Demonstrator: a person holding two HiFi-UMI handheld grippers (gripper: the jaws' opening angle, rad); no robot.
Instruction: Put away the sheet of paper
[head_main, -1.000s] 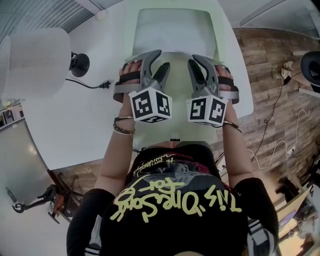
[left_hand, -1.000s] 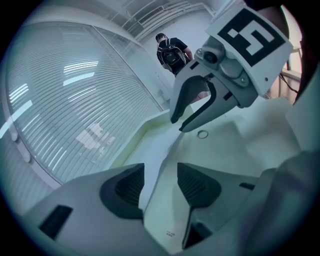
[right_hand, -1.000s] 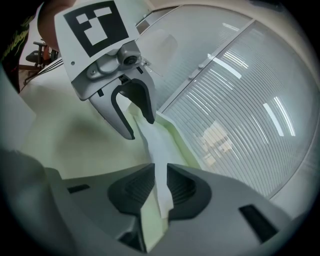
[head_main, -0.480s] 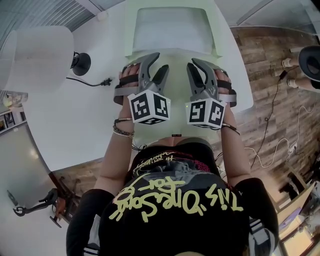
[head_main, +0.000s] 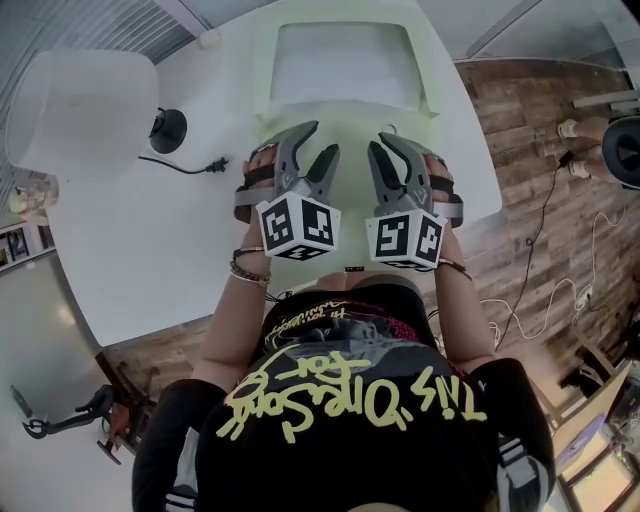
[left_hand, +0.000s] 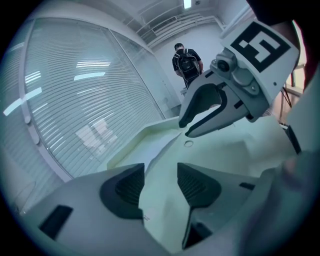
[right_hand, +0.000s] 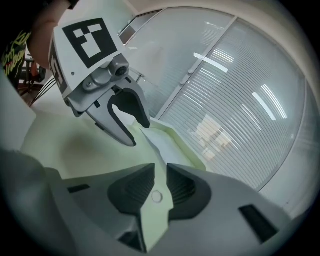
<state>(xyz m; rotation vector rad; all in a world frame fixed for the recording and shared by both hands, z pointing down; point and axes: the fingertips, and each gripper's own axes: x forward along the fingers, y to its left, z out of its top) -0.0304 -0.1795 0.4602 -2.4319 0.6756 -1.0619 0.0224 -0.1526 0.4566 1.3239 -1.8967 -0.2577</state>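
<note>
The pale green sheet of paper (head_main: 352, 135) arches up between my two grippers over the white table (head_main: 150, 240). In the right gripper view my right gripper (right_hand: 161, 187) is shut on the sheet (right_hand: 155, 215), beside a punched hole. The left gripper view has my left gripper (left_hand: 161, 182) with its jaws well apart, and the sheet (left_hand: 165, 210) fills the gap between them. Just beyond the tips lies a shallow pale green tray (head_main: 345, 60). From above, the left gripper (head_main: 320, 140) and the right gripper (head_main: 385, 142) stand side by side.
A white lamp shade (head_main: 85, 110) with a black base (head_main: 168, 127) and a loose cable plug (head_main: 210, 168) sits on the table's left part. Wooden floor with cables shows at the right. A person (left_hand: 186, 62) stands far off by the glass wall.
Both grippers stay side by side with the sheet between them. They now sit a little nearer my body, with their tips just short of the tray's near rim.
</note>
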